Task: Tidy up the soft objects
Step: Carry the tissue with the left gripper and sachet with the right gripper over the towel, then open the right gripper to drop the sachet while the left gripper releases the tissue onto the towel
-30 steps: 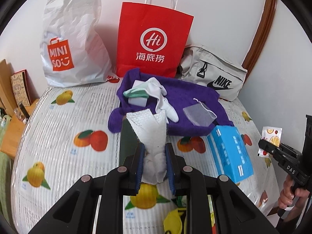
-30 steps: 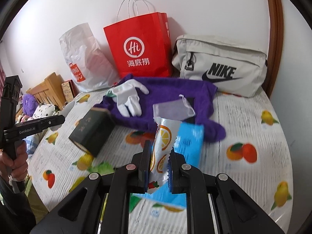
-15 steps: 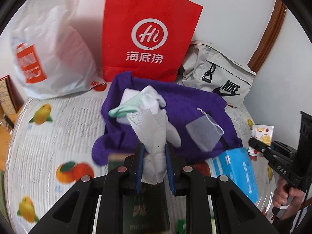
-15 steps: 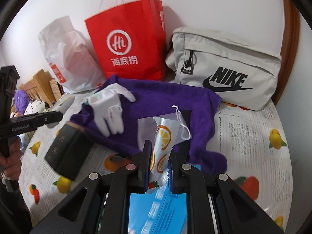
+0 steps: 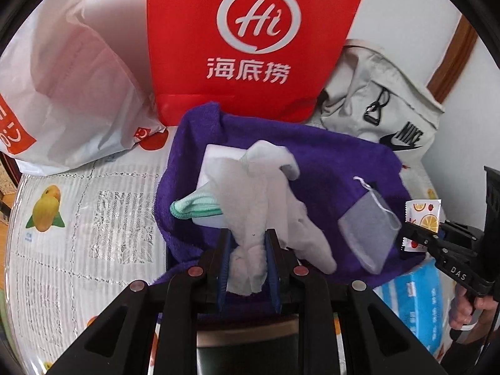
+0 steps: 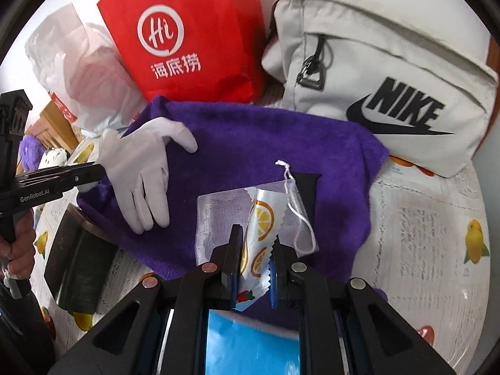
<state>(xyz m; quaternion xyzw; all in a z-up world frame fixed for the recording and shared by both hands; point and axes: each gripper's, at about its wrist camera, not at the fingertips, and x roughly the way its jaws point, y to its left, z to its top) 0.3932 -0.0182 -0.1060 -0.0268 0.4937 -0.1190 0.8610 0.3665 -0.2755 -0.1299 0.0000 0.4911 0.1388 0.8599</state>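
My left gripper [image 5: 248, 234] is shut on a crumpled white paper towel [image 5: 247, 243] and holds it over the near edge of the purple towel [image 5: 328, 162]. On that towel lie a white glove [image 5: 275, 168], a white block with a green cloth [image 5: 193, 207] and a grey mesh drawstring pouch [image 5: 365, 234]. My right gripper [image 6: 254, 240] is shut on a fruit-print sachet [image 6: 261, 218], over the pouch [image 6: 218, 215] on the purple towel [image 6: 265, 137]. The glove [image 6: 140, 168] lies to its left.
A red paper bag [image 5: 250, 31], a white plastic bag [image 5: 68, 93] and a grey Nike bag [image 6: 375, 72] stand against the wall. A dark box [image 6: 78, 268] and a blue packet [image 6: 250, 343] lie on the fruit-print tablecloth [image 5: 78, 218].
Both grippers have moved forward toward the purple towel, each still holding its item. The dark box and blue packet have slid under the cameras' near edge.
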